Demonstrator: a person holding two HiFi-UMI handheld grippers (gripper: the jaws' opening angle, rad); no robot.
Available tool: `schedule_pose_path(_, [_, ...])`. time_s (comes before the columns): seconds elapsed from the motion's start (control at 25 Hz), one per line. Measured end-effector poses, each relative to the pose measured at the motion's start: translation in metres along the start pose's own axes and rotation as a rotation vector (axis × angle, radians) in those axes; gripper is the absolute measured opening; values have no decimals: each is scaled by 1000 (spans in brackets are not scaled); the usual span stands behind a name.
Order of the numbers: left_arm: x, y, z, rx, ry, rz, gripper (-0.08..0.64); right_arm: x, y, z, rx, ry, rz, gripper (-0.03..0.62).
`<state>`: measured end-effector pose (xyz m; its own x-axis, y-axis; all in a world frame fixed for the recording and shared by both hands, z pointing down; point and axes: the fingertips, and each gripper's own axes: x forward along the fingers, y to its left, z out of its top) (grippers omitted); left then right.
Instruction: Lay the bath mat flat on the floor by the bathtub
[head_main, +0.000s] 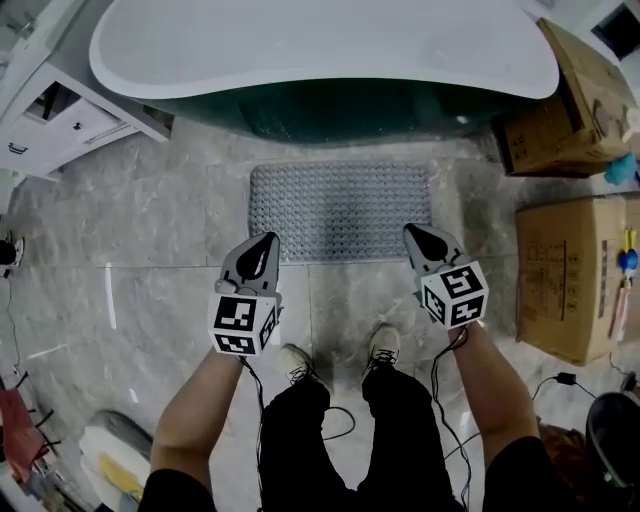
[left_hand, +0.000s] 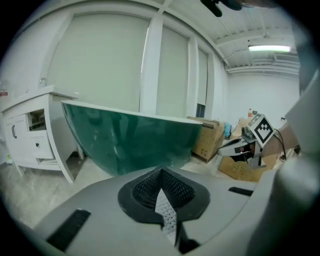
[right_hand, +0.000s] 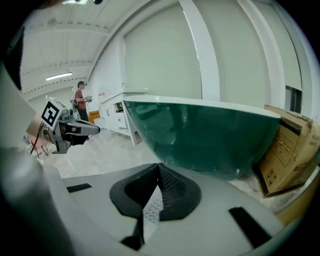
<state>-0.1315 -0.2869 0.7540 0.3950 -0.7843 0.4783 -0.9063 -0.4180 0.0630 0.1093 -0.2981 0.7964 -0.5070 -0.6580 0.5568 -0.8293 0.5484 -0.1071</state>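
The grey studded bath mat (head_main: 340, 212) lies spread flat on the marble floor just in front of the bathtub (head_main: 320, 50). My left gripper (head_main: 266, 240) rests on its near left corner and my right gripper (head_main: 413, 232) on its near right corner. In the left gripper view the jaws of the left gripper (left_hand: 161, 172) meet at their tips, with the dotted mat (left_hand: 165, 215) showing in the slit between them. The right gripper (right_hand: 159, 167) looks the same, with the mat (right_hand: 151, 210) in its slit. The corners themselves are hidden under the jaws.
The green-sided tub (left_hand: 130, 142) stands close ahead. A white cabinet (head_main: 60, 110) is at the left, and cardboard boxes (head_main: 560, 100) (head_main: 570, 280) at the right. My shoes (head_main: 295, 360) and trailing cables (head_main: 345, 420) are behind the mat. A person (right_hand: 80, 97) stands far off.
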Motion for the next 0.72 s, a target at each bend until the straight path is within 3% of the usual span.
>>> schedule_pose_path(0.12, [-35,-8,54,17,-20,-17,17,-33,13,48,9,-1,4,17])
schedule_pose_path(0.32, [-98,-17,134,-29,-29,-49,17,-90,41,134,23,-19,1,17])
schedule_pose_path(0.48, [-150,-27,187,-54,-21,-84,17,-138,75,198,56,-58,-1,17])
schedule_pose_path(0.72, [-214,-22,259,-115,-54,-84,17,-194,123,287,27,-128,-10,17])
